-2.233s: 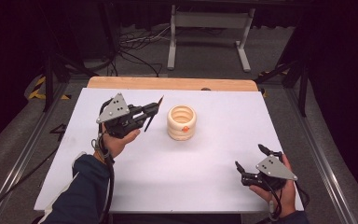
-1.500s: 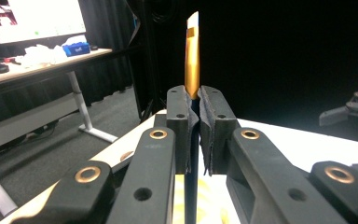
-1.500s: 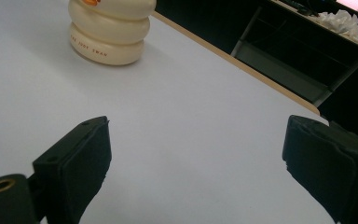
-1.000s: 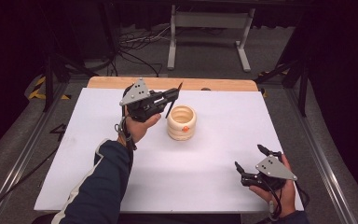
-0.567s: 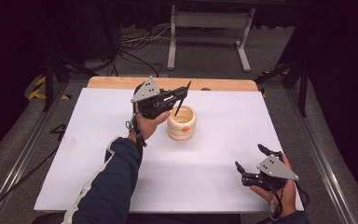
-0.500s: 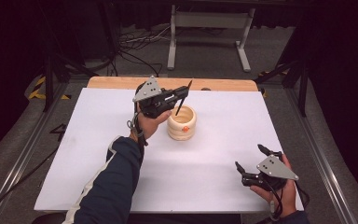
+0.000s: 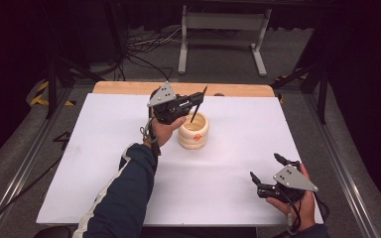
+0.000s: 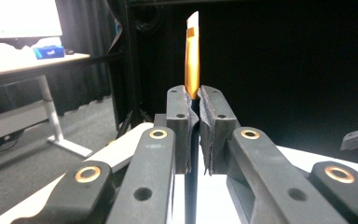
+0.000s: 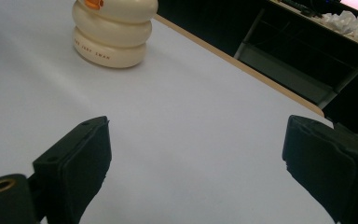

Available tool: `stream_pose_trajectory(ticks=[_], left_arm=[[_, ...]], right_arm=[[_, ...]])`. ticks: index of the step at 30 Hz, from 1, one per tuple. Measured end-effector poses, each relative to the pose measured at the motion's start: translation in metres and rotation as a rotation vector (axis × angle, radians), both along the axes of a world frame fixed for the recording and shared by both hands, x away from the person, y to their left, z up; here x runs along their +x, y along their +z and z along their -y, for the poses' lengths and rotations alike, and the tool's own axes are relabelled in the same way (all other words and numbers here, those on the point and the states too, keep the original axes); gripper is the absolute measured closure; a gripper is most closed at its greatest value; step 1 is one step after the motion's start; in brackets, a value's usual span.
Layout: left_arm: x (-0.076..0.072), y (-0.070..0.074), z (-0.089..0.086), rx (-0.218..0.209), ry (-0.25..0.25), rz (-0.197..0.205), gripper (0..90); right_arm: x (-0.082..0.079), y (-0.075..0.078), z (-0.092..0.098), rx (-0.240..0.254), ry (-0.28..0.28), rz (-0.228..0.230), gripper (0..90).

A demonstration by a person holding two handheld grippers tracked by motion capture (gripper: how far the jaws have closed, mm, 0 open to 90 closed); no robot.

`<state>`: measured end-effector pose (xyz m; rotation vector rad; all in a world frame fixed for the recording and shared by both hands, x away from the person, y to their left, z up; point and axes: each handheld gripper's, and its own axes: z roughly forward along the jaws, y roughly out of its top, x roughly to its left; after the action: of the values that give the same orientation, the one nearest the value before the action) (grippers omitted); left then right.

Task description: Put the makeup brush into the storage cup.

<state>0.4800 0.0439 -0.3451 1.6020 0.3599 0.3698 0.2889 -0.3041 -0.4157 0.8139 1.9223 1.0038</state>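
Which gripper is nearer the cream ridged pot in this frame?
Left. The left gripper, shut on a thin stick, hangs just above the cream pot. The right gripper sits open near the table's front right corner, well away.

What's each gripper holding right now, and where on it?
The left gripper is shut on a thin stick, clamped partway along its length, its orange end sticking out past the pads, above the cream holder. The right gripper is open, holding nothing.

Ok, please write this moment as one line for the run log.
left claw: shut on thin stick, above cream pot | right claw: open, idle near table edge | pot: upright
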Motion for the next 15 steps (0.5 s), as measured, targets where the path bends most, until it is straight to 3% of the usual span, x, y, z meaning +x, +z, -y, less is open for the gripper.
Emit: stream_pose_trajectory(ticks=[15], left_arm=[[0.015, -0.024, 0.005, 0.019, -0.001, -0.054, 82.9]], right_arm=[[0.0, 0.0, 0.001, -0.002, 0.001, -0.001, 8.5]])
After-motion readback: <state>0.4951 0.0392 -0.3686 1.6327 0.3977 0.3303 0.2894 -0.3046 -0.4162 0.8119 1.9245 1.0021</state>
